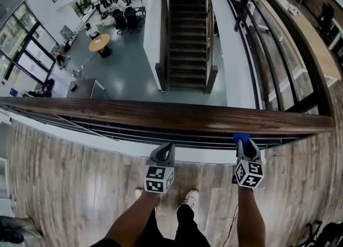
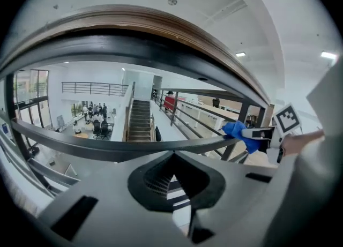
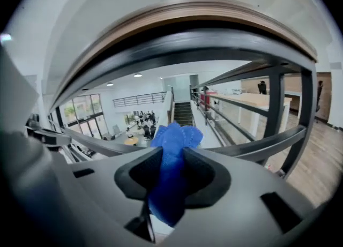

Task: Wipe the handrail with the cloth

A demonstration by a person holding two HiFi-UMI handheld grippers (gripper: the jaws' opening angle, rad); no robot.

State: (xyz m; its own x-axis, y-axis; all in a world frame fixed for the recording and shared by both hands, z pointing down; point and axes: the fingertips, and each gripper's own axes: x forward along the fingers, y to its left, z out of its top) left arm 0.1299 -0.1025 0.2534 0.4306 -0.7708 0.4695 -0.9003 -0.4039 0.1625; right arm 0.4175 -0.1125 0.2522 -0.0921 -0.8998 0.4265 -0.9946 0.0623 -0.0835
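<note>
Blue cloth [image 3: 172, 152] is clamped between the jaws of the right gripper [image 1: 244, 144], just below the wooden handrail [image 1: 161, 116]. The left gripper [image 1: 164, 152] is held closed and empty.

2 grippers: left gripper [image 1: 166, 149], right gripper [image 1: 244, 143]. 1 blue cloth [image 3: 172, 144]. 1 wooden handrail [image 1: 161, 116]. 1 staircase [image 1: 186, 26]. 1 round table [image 1: 99, 42]. 2 shoes [image 1: 188, 196].

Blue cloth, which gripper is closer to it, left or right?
Right. The right gripper is shut on the blue cloth, just under the wooden handrail. The left gripper is shut on nothing, off to the cloth's left, not touching it.
</note>
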